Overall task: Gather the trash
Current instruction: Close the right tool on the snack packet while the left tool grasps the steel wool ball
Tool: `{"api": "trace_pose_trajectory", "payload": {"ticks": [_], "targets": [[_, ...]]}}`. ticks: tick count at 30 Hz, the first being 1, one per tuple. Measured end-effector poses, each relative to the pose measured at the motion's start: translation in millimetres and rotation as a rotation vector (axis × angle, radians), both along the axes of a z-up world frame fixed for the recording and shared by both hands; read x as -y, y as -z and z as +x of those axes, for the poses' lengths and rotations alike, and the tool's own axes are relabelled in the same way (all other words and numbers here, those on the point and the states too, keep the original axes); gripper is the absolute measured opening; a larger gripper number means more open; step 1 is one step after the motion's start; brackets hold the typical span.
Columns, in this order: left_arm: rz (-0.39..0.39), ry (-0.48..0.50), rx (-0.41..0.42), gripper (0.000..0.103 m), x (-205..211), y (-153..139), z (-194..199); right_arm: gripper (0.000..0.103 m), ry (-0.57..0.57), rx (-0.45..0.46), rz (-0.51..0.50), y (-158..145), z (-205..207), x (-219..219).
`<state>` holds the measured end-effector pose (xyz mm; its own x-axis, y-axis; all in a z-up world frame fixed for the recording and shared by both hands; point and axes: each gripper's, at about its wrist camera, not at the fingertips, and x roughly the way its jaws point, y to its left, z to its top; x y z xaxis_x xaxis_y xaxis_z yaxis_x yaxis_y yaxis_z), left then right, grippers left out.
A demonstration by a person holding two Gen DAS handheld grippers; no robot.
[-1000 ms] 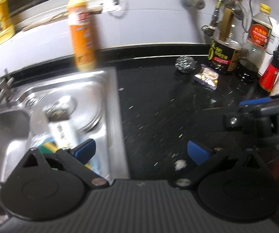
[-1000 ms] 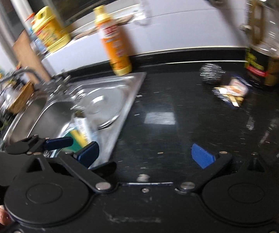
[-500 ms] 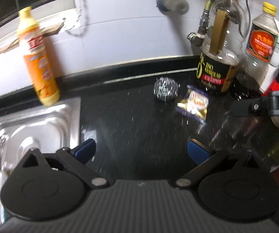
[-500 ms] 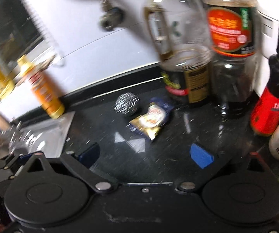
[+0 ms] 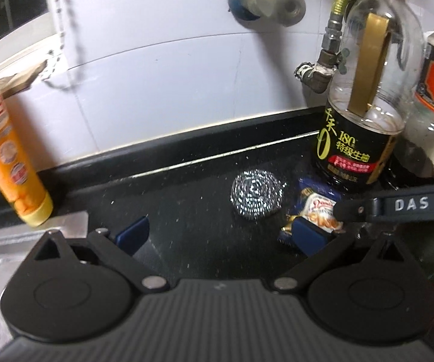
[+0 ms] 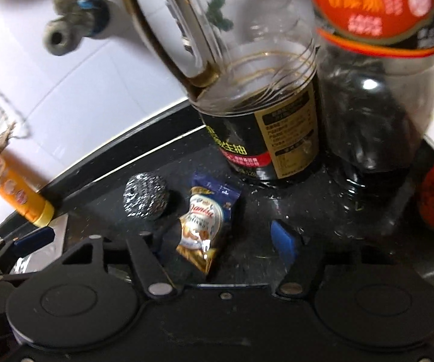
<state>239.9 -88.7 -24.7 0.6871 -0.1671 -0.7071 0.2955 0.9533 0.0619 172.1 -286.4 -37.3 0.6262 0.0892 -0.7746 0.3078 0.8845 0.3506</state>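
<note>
1. Black speckled worktop [image 6: 162,163] runs under a white tiled wall, sink edge [image 5: 11,241] at the left.
2. Big soy sauce bottle [image 6: 259,114] stands at the back, a red-labelled bottle [image 6: 376,69] just beside it.
3. Orange detergent bottle [image 5: 8,157] stands by the sink.
4. Right gripper [image 6: 226,241] is closing now, snack wrapper between its fingers, pads not yet pressing!
5. Left gripper [image 5: 220,232] hangs wide open, nothing in it.
6. Steel scourer [image 6: 144,196] sits just beside the wrapper.
7. Snack wrapper [image 6: 204,226] lies flat in front of the soy bottle.
</note>
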Motion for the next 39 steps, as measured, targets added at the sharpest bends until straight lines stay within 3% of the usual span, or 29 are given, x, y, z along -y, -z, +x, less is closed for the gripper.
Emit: {"api": "trace_pose_trajectory", "payload": {"ticks": [6, 8, 9, 10, 12, 21, 23, 25, 32, 39], "targets": [[0.004, 0.04, 0.003, 0.099, 10, 7, 21, 0.059, 0.006, 0.002, -0.012, 16, 22, -6], [-0.004, 0.046, -0.005, 0.098, 10, 10, 29, 0.05, -0.005, 0.005, -0.033, 17, 27, -9], [-0.01, 0.049, -0.007, 0.098, 11, 11, 33, 0.038, -0.018, 0.006, -0.035, 18, 29, -10], [-0.013, 0.055, -0.007, 0.097, 11, 12, 35, 0.032, -0.029, 0.006, -0.032, 19, 31, -10], [-0.014, 0.072, -0.01, 0.095, 14, 14, 40, 0.031, -0.044, -0.001, -0.027, 20, 32, -11], [-0.031, 0.083, -0.028, 0.083, 34, 20, 56, 0.03, -0.061, 0.0, -0.046, 22, 6, 8], [-0.038, 0.088, -0.039, 0.073, 39, 21, 57, 0.03, -0.073, -0.003, -0.049, 22, 5, 9], [-0.032, 0.092, -0.048, 0.052, 44, 22, 56, 0.03, -0.088, -0.002, -0.055, 22, 2, 7], [-0.036, 0.068, -0.058, 0.049, 42, 25, 58, 0.033, -0.122, 0.0, -0.047, 27, -1, -2], [-0.042, 0.023, -0.067, 0.048, 12, 27, 39, 0.037, -0.151, -0.002, -0.021, 32, 4, -14]]}}
